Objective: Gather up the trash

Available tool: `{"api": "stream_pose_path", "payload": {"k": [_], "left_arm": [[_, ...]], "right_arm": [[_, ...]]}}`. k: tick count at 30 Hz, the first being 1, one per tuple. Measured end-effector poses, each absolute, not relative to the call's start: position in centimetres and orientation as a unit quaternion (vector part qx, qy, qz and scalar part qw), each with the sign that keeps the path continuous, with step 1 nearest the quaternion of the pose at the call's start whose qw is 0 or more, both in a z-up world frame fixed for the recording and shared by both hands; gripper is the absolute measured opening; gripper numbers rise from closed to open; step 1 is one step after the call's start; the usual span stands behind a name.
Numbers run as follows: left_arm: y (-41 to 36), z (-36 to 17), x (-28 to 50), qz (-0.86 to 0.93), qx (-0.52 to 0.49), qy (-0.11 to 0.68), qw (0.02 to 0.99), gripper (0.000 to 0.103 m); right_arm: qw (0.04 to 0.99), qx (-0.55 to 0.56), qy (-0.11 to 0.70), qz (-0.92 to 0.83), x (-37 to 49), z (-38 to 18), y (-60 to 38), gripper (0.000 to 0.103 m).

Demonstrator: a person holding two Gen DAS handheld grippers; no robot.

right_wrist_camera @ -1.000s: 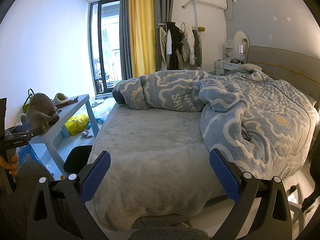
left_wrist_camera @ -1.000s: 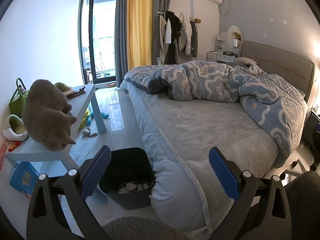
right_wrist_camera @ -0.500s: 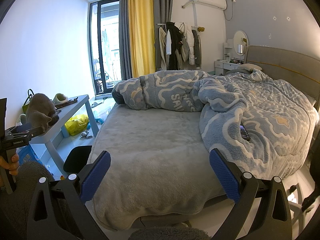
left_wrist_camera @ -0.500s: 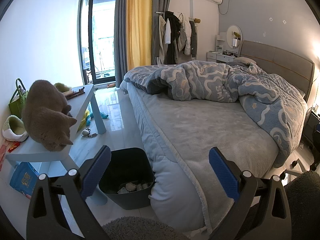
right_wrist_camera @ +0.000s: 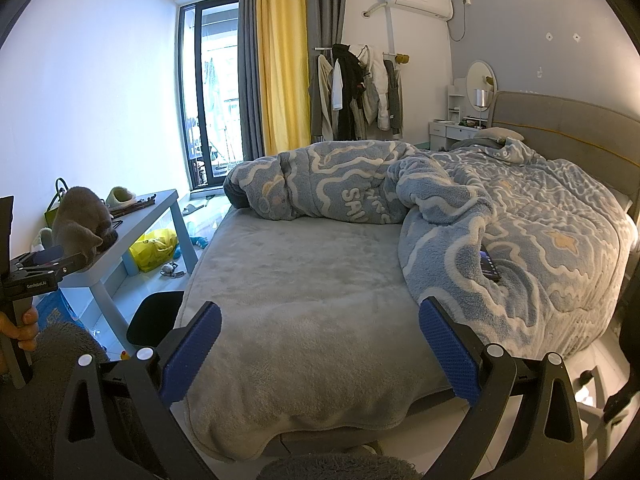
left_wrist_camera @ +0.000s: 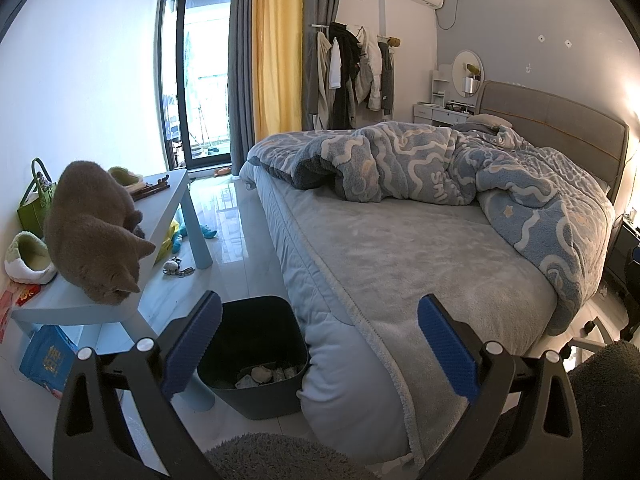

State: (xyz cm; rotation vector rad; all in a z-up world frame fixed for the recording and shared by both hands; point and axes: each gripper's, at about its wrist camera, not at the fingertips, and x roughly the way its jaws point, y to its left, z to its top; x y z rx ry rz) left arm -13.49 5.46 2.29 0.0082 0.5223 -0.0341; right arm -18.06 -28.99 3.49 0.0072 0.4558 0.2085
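Left gripper point(left_wrist_camera: 320, 344) fingers spread wide, empty, raised near the bed point(left_wrist_camera: 420, 264) corner, likely scanning. Right gripper point(right_wrist_camera: 320, 350) also agape, nothing held, facing the bed's near edge. Dark trash bin point(left_wrist_camera: 256, 356) on the floor just below left, crumpled trash point(left_wrist_camera: 264, 374) at its bottom. Cat point(left_wrist_camera: 96, 236) crouches on the table point(left_wrist_camera: 168, 204) left; table leg crowds the bin.

Daylight enters a glass balcony door point(left_wrist_camera: 200, 80) beside yellow and grey curtains point(left_wrist_camera: 276, 52); a grey upholstered bed point(right_wrist_camera: 320, 300) fills the glossy white-tiled floor point(left_wrist_camera: 236, 236).
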Motion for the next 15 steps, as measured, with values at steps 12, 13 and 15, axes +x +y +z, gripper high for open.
{"api": "stream_pose_path", "payload": {"k": [12, 13, 15], "left_arm": [[5.29, 2.22, -13.5, -0.016, 0.005, 0.259, 0.966, 0.1], [5.3, 2.23, -13.5, -0.016, 0.005, 0.259, 0.966, 0.1], [5.35, 2.25, -13.49, -0.016, 0.005, 0.259, 0.966, 0.1]], "right_arm": [[0.969, 0.003, 0.225, 0.103, -18.1, 3.5, -28.95, 0.1], [0.969, 0.004, 0.226, 0.103, -18.11, 3.5, -28.95, 0.1], [0.969, 0.003, 0.225, 0.103, -18.07, 3.5, -28.97, 0.1]]}}
